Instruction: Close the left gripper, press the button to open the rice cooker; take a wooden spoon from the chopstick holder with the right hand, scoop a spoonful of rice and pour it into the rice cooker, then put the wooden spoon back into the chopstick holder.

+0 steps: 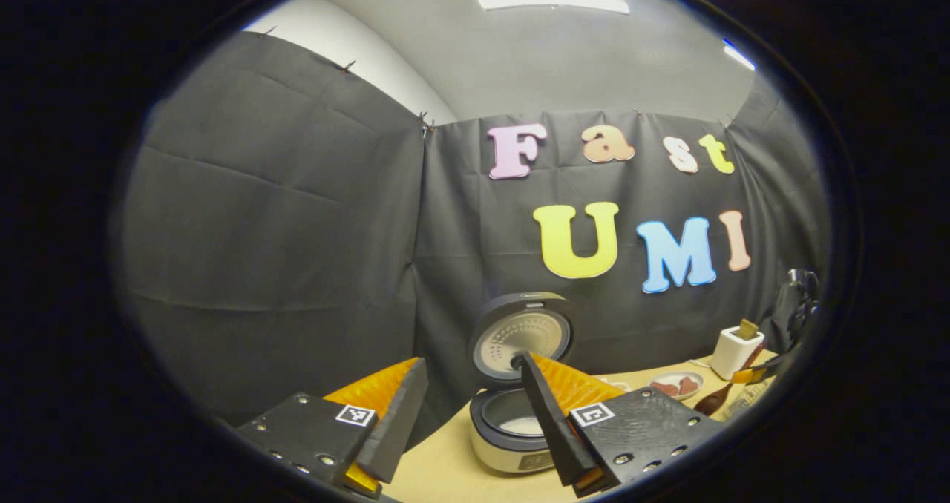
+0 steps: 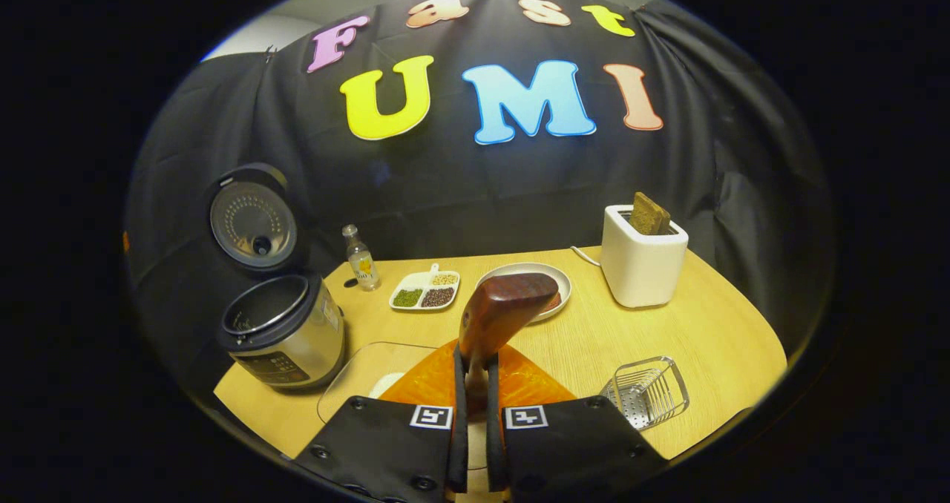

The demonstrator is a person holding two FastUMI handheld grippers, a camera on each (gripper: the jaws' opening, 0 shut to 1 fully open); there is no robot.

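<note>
Gripping a dark reddish wooden spoon (image 2: 499, 314), right claw (image 2: 475, 384) clamped, left claw (image 1: 464, 414) apart, rice cooker (image 2: 282, 332) lid up

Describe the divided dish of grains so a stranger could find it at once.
Start at the silver rice cooker with its lid up on the wooden table. Right of the small glass bottle lies the white rectangular divided dish. Unlike the round plate beside it, it holds separate green, brown and pale grains.
</note>
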